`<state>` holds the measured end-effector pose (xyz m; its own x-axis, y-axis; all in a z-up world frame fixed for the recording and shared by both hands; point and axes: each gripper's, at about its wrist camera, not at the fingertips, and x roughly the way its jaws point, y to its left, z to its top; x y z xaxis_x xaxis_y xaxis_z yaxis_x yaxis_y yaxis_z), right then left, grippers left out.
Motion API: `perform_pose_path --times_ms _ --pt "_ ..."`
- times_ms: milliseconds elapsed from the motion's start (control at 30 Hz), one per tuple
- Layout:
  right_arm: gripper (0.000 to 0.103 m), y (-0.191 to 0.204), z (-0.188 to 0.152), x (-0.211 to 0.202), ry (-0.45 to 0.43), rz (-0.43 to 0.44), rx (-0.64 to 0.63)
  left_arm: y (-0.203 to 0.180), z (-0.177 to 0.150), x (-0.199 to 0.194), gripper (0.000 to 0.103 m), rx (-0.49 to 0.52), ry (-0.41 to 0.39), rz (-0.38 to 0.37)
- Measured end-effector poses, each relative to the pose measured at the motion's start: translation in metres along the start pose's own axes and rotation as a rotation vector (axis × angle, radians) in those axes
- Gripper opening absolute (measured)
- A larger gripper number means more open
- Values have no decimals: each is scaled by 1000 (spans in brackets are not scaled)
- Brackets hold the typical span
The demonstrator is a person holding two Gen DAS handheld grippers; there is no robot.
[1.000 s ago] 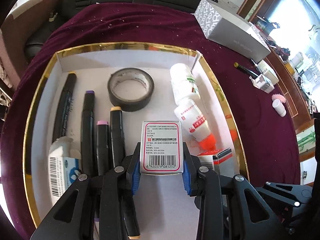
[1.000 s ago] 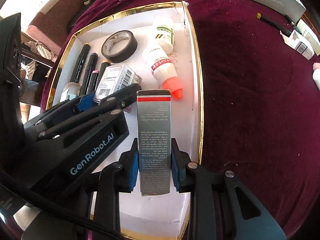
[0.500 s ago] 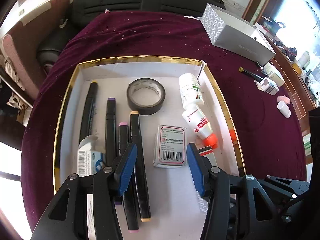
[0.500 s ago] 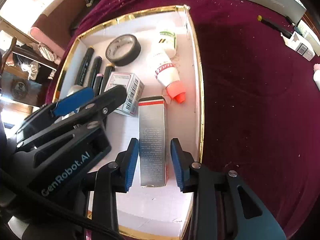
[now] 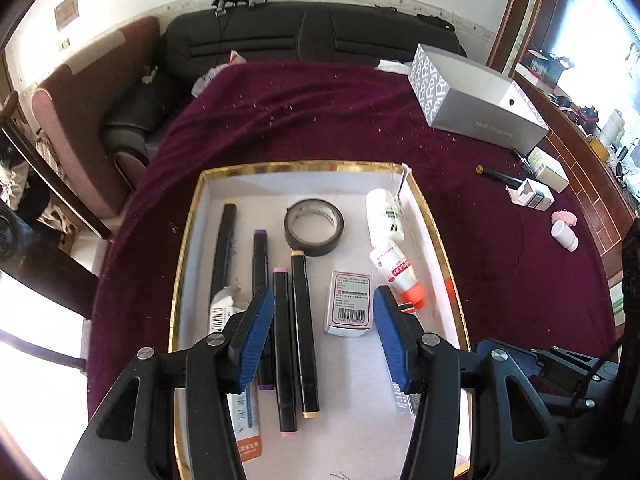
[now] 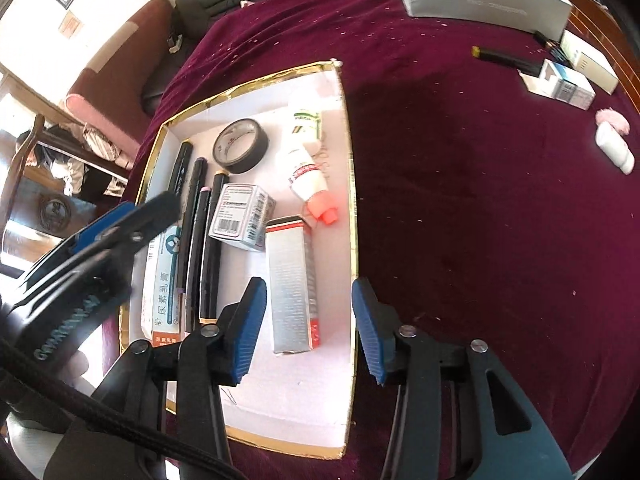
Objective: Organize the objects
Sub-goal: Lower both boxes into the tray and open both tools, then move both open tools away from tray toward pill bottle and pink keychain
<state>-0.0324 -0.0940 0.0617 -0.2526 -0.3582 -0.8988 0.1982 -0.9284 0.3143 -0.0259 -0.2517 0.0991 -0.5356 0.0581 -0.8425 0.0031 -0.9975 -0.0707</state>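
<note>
Gold-rimmed tray (image 6: 353,216): silver carton (image 6: 291,288) and barcode box (image 5: 349,304) laid flat. Left tool (image 5: 323,334) parted, empty; right tool (image 6: 305,330) opening, empty. Advised: lift straight, clear of rim.

Four markers (image 5: 299,328), two white bottles (image 5: 385,217), two small cartons (image 5: 349,303), one tape roll (image 5: 314,227), one ointment tube (image 6: 163,280) in the gold-rimmed tray (image 5: 434,232).
</note>
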Motion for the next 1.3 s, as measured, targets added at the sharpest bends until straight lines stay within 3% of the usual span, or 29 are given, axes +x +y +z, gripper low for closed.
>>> perform_pose_path --times_ms 233,533,700,867,1100,1300 --pt "43 -16 -3 -10 -20 -4 62 -8 2 -17 46 18 -37 -1" --pt "43 -54 -13 -26 -40 -30 133 -37 0 -22 46 14 -38 -84" --pt "43 -109 -13 -42 -68 -60 218 -70 -7 -29 46 22 -35 -133" --pt "43 -172 -3 -62 -105 -111 276 -108 -24 -23 46 23 28 -169" --pt "47 -278 35 -102 -192 -217 368 -155 -48 -7 46 14 93 -170" --pt "48 -333 76 -95 -183 -261 356 -181 -69 13 45 -6 157 -144"
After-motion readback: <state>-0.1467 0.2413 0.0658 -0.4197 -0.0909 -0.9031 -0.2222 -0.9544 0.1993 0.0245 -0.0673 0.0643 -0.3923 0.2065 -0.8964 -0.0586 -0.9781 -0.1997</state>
